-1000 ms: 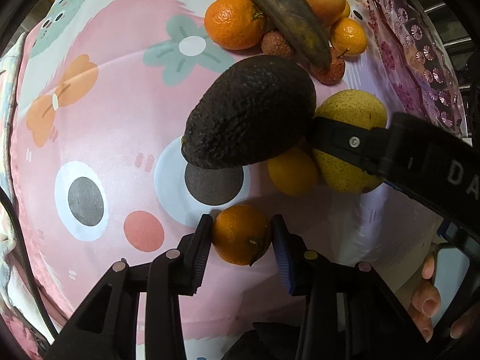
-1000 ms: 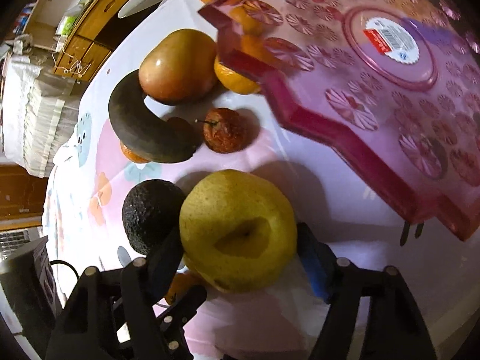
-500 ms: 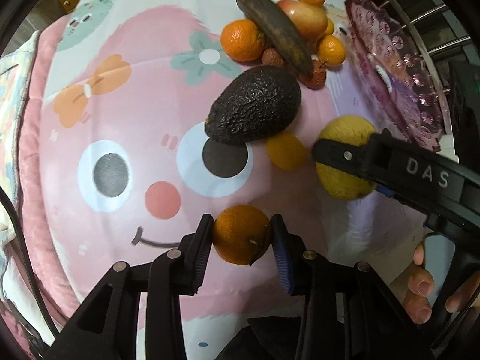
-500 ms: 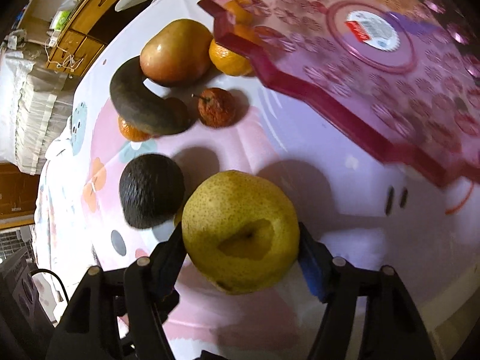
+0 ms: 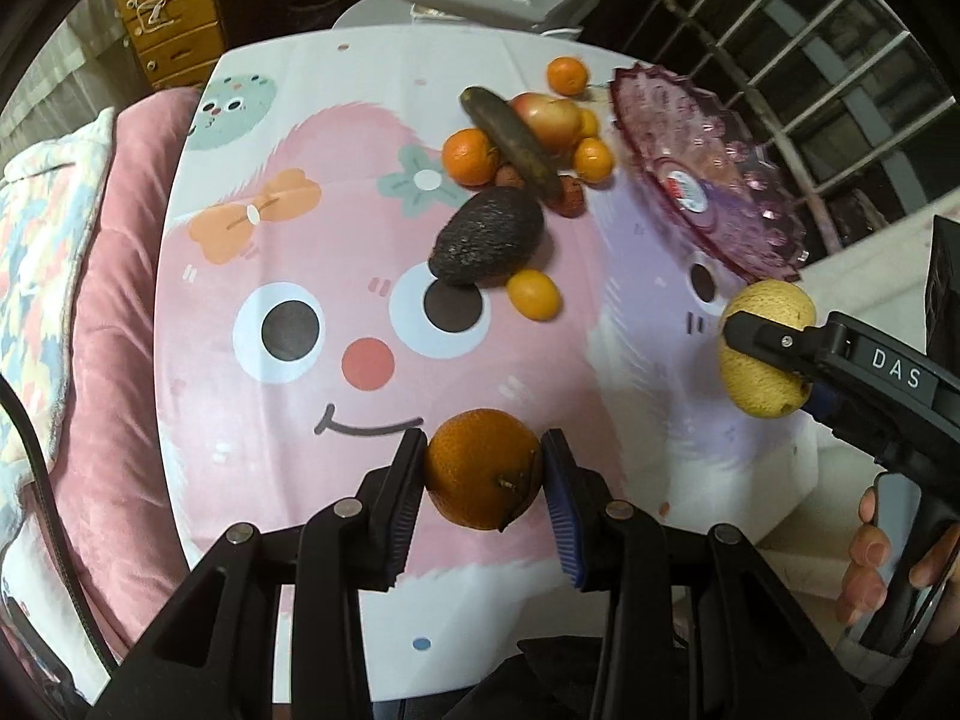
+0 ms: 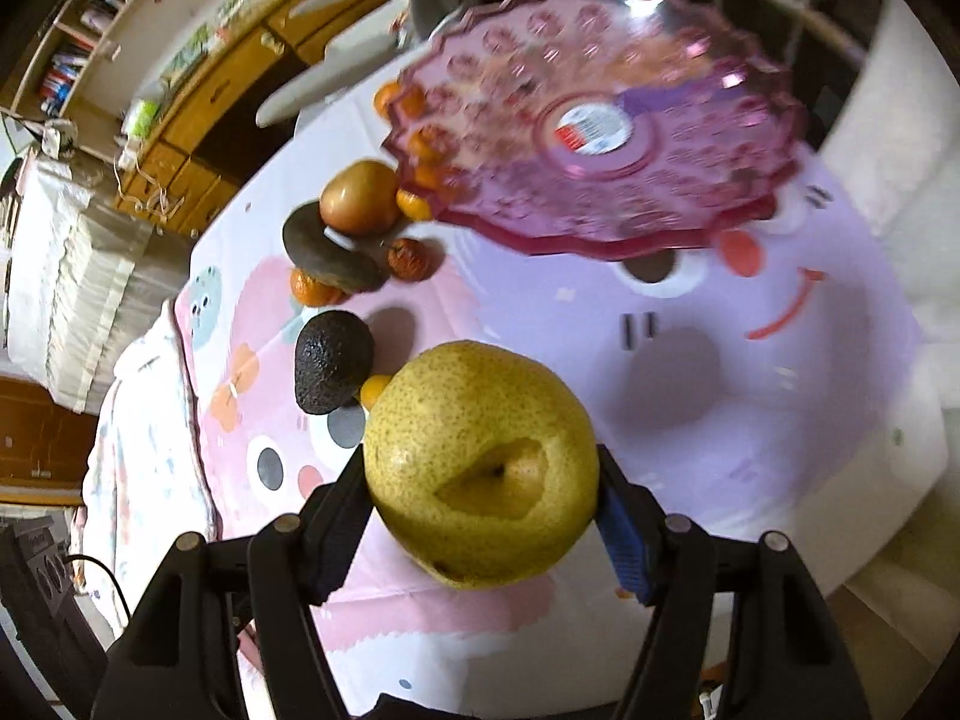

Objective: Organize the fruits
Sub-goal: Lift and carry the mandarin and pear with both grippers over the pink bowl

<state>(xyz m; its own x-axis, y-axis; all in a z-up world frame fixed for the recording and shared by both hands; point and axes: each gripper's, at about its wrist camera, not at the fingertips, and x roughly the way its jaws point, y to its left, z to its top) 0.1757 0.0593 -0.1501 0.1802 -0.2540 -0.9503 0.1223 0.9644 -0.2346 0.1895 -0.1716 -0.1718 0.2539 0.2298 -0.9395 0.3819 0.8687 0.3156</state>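
My left gripper (image 5: 483, 474) is shut on an orange tangerine (image 5: 483, 468) and holds it above the near part of the table. My right gripper (image 6: 480, 480) is shut on a yellow pear (image 6: 480, 462), which also shows in the left wrist view (image 5: 768, 354) at the right, above the table edge. A pink glass plate (image 6: 600, 120) stands at the far right of the table (image 5: 702, 180). A dark avocado (image 5: 486, 234), a blackened banana (image 5: 510, 141), an apple (image 5: 549, 117) and several small oranges lie beside the plate.
The table has a pink cartoon-face cloth (image 5: 270, 276). A pink cushioned seat (image 5: 102, 300) is at the left. A wooden drawer unit (image 5: 174, 12) and a window grille (image 5: 810, 60) are behind. A person's hand (image 5: 882, 564) grips the right handle.
Both grippers have lifted and pulled back from the fruit pile, each carrying its fruit. The table and plate now look smaller and farther away.
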